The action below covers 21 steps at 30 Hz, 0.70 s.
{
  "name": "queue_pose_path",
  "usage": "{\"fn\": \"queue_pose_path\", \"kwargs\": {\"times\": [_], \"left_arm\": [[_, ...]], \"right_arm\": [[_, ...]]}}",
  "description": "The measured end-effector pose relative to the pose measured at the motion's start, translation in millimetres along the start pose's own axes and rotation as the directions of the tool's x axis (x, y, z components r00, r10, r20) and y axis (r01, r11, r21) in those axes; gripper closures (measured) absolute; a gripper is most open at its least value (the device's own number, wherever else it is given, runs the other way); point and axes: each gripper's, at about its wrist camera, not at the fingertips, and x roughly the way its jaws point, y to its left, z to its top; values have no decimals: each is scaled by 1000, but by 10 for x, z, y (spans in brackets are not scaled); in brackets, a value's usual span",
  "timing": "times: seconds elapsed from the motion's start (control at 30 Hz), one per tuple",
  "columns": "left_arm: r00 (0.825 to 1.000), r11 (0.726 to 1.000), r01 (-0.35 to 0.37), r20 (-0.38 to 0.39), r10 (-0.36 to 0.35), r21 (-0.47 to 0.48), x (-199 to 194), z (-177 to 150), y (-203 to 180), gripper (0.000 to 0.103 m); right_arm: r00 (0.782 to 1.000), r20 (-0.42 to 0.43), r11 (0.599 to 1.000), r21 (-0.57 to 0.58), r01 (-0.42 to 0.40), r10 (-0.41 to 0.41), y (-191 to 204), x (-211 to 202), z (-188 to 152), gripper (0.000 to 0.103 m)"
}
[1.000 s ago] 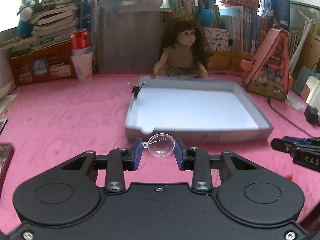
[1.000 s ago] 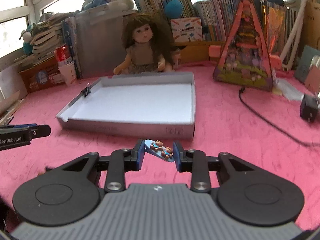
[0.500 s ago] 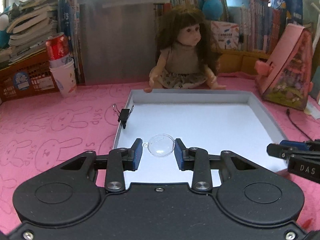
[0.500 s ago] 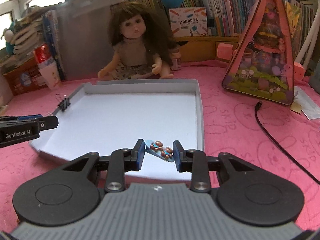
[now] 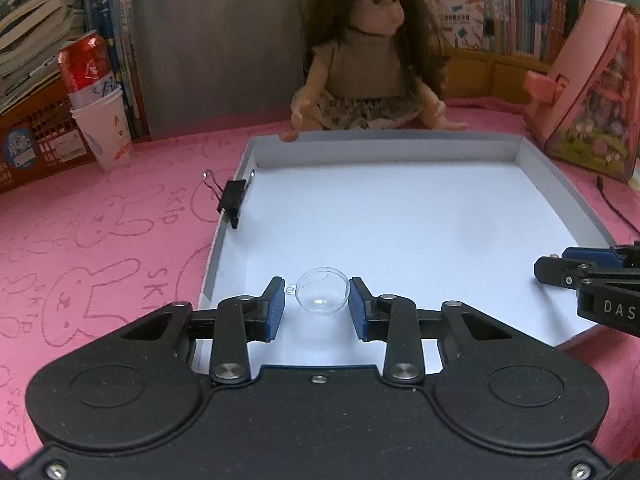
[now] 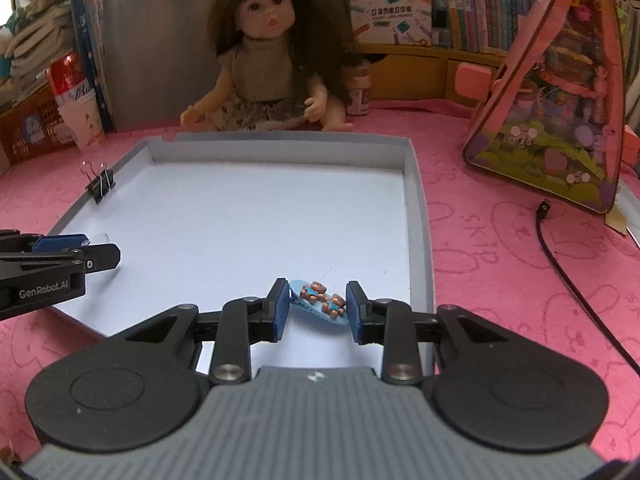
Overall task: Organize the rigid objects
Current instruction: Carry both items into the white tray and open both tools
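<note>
Over the tray (image 5: 560,184), the left gripper (image 5: 317,302) pinched a clear half-ball (image 5: 322,295) and the right gripper (image 6: 317,305) pinched a bear hair clip (image 6: 320,301), apparently for dropping inside.

Both grippers' fingers (image 5: 276,308) (image 6: 354,312) clamped.

left gripper (image 5: 317,305): black, blue pads | right gripper (image 6: 318,306): grey ribbed top (silver screws)

Your tray (image 5: 560,184) sits mid-frame, doll (image 5: 368,60) behind it, binder clip (image 5: 232,200) on its left wall, cups (image 5: 104,132) upper left, playhouse (image 5: 592,100) upper right.
</note>
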Motion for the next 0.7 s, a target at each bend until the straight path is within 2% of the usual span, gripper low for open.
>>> {"fn": "queue_pose_path", "kwargs": {"times": [0.3, 0.4, 0.47, 0.53, 0.6, 0.67, 0.7], "left_arm": [[1000, 1000, -7, 10, 6, 23, 26, -10, -27, 70], [1000, 1000, -5, 9, 5, 17, 7, -10, -20, 70], [1000, 1000, -2, 15, 2, 18, -31, -8, -19, 61], [999, 999, -8, 36, 7, 33, -104, -13, -34, 56], [998, 999, -20, 56, 17, 50, -182, -18, -50, 52], [997, 998, -25, 78, 21, 57, -282, -30, -60, 41], [996, 998, -24, 86, 19, 57, -328, -38, -67, 40]], "right_arm": [[1000, 3, 999, -35, 6, -6, 52, 14, 4, 67], [1000, 8, 999, -34, 0, 0, 56, -4, 2, 62], [1000, 20, 999, -30, -10, 11, 47, -33, 5, 61], [999, 39, 999, -33, -15, 16, 47, -88, 10, 49], [998, 58, 999, -38, -20, 22, 49, -153, 10, 46], [997, 76, 999, -40, -23, 26, 50, -235, 9, 41], [996, 85, 999, -39, -26, 29, 46, -276, 4, 38]]}}
